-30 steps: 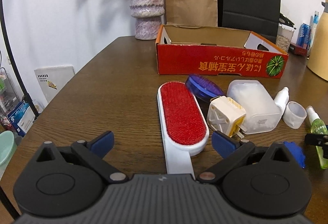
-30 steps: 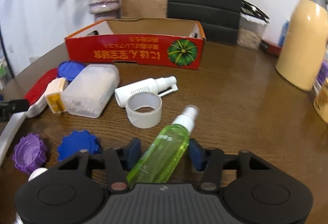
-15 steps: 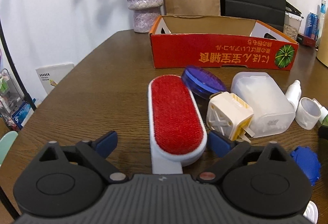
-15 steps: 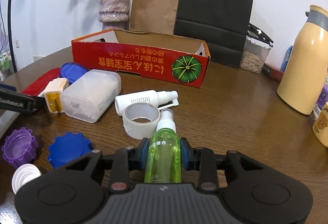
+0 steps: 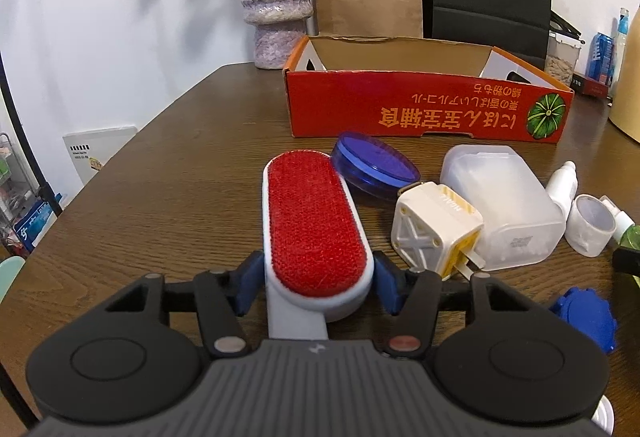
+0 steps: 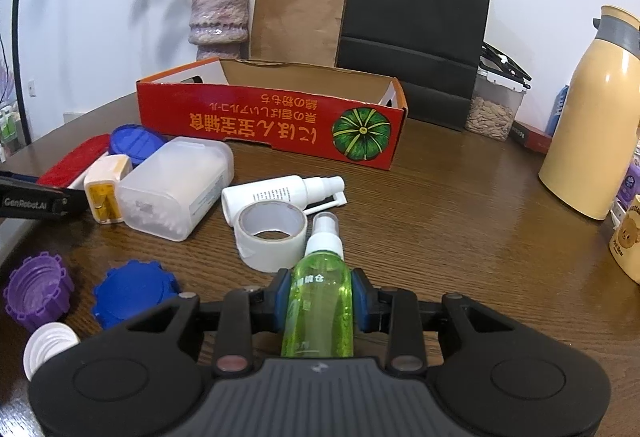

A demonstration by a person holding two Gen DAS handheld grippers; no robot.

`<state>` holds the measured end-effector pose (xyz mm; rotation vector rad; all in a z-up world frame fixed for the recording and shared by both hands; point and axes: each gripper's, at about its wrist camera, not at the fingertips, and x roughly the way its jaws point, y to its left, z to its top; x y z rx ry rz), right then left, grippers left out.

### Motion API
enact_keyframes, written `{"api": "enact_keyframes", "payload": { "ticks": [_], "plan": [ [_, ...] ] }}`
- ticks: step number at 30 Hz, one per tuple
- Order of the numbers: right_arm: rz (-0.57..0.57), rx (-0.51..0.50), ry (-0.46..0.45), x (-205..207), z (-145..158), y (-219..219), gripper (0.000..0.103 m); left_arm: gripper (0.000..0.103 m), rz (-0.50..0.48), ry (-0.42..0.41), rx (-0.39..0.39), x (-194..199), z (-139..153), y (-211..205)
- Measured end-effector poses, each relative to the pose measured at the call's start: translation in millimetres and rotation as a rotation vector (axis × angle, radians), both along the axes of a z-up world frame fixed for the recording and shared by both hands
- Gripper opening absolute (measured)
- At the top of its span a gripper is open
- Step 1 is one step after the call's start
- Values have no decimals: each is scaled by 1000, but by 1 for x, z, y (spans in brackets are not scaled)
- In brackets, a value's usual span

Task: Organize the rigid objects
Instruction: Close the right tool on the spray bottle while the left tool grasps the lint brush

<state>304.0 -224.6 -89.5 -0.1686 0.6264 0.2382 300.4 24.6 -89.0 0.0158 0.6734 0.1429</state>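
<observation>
My left gripper (image 5: pixel 318 287) is shut on the white lint brush with a red pad (image 5: pixel 314 221), gripping its near end on the table. My right gripper (image 6: pixel 319 301) is shut on the green spray bottle (image 6: pixel 320 301), nozzle pointing away. The open red cardboard box (image 5: pixel 424 109) stands behind the clutter; it also shows in the right wrist view (image 6: pixel 272 121). Loose on the table lie a blue round case (image 5: pixel 374 165), a white and yellow plug adapter (image 5: pixel 436 229), a frosted plastic box (image 6: pixel 176 185), a white spray bottle (image 6: pixel 280 191) and a tape roll (image 6: pixel 270 233).
Purple (image 6: pixel 36 291), blue (image 6: pixel 134 293) and white (image 6: pixel 48 349) caps lie at the near left. A vase of flowers (image 6: pixel 218 13), a brown bag (image 6: pixel 298 17) and a black bag (image 6: pixel 416 33) stand behind the box. A yellow thermos (image 6: pixel 592 117) stands at right.
My left gripper has moved forward and closed on the lint brush. My right gripper closed on the green bottle half a second ago and has lifted its view slightly.
</observation>
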Motion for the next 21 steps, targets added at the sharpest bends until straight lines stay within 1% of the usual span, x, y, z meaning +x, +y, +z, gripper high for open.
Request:
{"api": "enact_keyframes", "payload": {
  "ticks": [5,8,13,17,21],
  "plan": [
    [-19,5,-4,0,1,-2,31,58,-7,-41,-3,-9,4,1],
    [-26,15,-23,-3,2,-2,31,58,-2,-60,2,-13,7,0],
    [-43,27,-84,-12,7,-2,30,58,11,-68,10,-15,9,0],
    [-40,28,-87,-12,8,1,30,58,10,-79,12,-16,12,0],
    [-52,54,-101,-13,14,2,30,58,-4,-85,9,-18,17,0]
  ]
}}
